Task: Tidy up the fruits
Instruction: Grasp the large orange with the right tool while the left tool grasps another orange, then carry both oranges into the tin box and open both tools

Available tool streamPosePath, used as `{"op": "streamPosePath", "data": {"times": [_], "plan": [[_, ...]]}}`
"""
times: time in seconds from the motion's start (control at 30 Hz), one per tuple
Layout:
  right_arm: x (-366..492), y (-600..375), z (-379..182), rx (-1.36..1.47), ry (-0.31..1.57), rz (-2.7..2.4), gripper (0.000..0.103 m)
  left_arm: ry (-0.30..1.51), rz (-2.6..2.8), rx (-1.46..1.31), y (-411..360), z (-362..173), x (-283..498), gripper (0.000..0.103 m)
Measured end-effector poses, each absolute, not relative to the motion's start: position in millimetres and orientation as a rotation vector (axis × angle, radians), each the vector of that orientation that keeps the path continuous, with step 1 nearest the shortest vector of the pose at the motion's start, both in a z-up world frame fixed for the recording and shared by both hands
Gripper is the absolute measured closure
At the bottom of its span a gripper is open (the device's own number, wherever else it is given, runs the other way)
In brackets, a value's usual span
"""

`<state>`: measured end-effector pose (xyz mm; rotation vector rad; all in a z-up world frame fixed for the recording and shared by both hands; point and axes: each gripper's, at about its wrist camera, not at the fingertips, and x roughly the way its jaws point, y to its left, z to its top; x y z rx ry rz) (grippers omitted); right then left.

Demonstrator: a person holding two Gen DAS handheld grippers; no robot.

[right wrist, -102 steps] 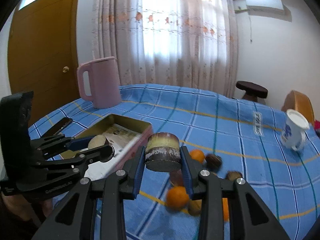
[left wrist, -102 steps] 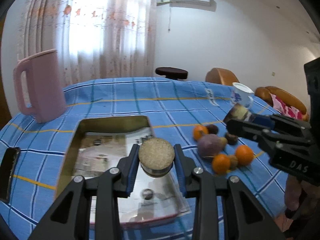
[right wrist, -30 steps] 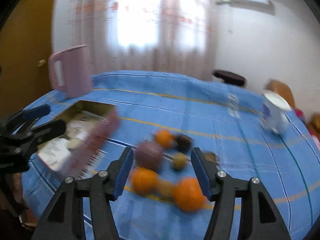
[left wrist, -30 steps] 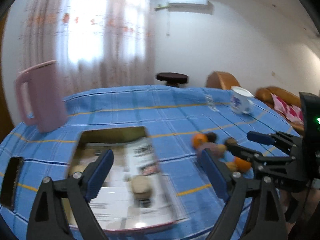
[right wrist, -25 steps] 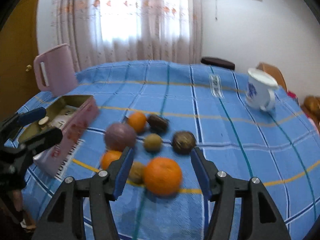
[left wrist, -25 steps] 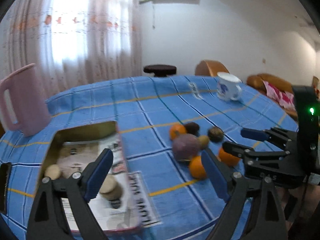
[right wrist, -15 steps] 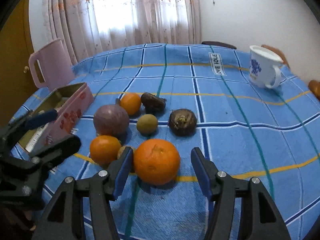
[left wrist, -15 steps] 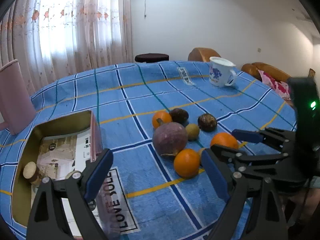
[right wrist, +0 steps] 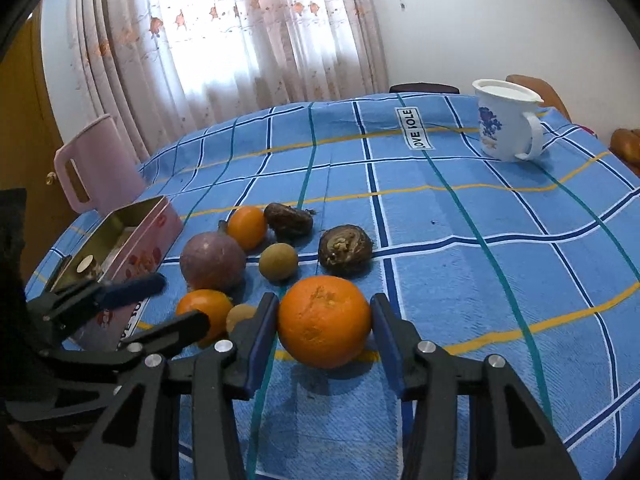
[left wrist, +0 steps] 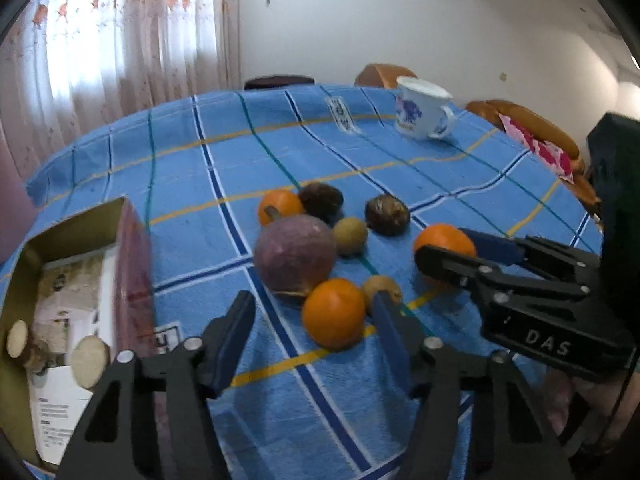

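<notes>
a: fruits first. from where i sit, the big orange (right wrist: 324, 320) rests on the cloth right between the spread fingers of my right gripper (right wrist: 325, 334); pads look just beside the peel on both sides, i cannot tell if they touch. nothing clamped.

b: and the left?

a: left gripper (left wrist: 316, 338) is spread wide, holding nothing. a smaller orange (left wrist: 334, 314) lies between its fingers near the tips, a small tan fruit (left wrist: 382, 289) right at the inner fingertip.

b: surface, room?

a: blue checked tablecloth (right wrist: 460, 240) with yellow and dark lines, a sewn label reading "love" something. sheer curtains (right wrist: 240, 32) with backlight, white wall, wooden door at far left.

b: what else is around?

a: cluster behind the grippers: a purple round fruit (right wrist: 212, 260), a third orange (right wrist: 247, 227), a dark wrinkled fruit (right wrist: 289, 220), a greenish-brown ball (right wrist: 278, 261), a brown husky one (right wrist: 346, 250). pink tin box (right wrist: 140, 236) to the left, open, with round slices inside. pink pitcher (right wrist: 98, 164) behind it. white floral mug (right wrist: 508, 126) well apart at the far right. the left gripper's fingers cross in front of the small orange in my right view.
</notes>
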<state>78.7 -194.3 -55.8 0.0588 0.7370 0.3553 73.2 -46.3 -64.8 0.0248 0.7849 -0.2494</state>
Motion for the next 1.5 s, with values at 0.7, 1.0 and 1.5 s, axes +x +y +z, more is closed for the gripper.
{"op": "streamPosePath", "data": {"times": [0.7, 1.0, 1.5], "plan": [[62, -191, -49, 0.016, 0.645, 0.385, 0.054, 0.698, -0.286, -0.031, -44, -61, 58, 0.068], [49, -188, -43, -0.013, 0.564, 0.409, 0.054, 0.619, -0.259, -0.052, -37, -53, 47, 0.068], [34, -190, -37, -0.017, 0.477, 0.423, 0.054, 0.526, -0.216, -0.043, -34, -46, 34, 0.068]]}}
